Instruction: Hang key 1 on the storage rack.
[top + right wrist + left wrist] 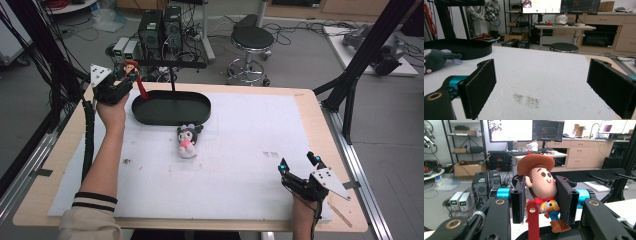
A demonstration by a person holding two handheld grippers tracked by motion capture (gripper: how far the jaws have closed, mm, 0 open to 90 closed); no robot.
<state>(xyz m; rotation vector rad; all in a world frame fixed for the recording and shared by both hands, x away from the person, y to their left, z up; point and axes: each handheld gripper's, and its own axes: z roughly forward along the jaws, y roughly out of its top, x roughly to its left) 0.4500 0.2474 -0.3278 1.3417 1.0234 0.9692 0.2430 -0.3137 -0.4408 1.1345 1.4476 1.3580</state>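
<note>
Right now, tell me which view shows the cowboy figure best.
The left gripper view: the cowboy figure sits close up, face on, clamped between the left gripper's pads. In the high view it is small and far, at the table's left rear by the black tray.

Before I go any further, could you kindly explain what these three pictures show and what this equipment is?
A person sits at a table covered by a white foam sheet and holds one two-jawed tool in each hand. One picture is taken from a camera above the table; the other two come from cameras riding on the tools, looking along their black jaws. The left hand-held gripper is shut on a small cowboy figure with a brown hat and red strap, raised near a black oval tray with an upright stand. The right hand-held gripper rests open near the table's front edge with nothing between its jaws. A dark grey and pink plush toy lies on the sheet beside the tray.
</note>
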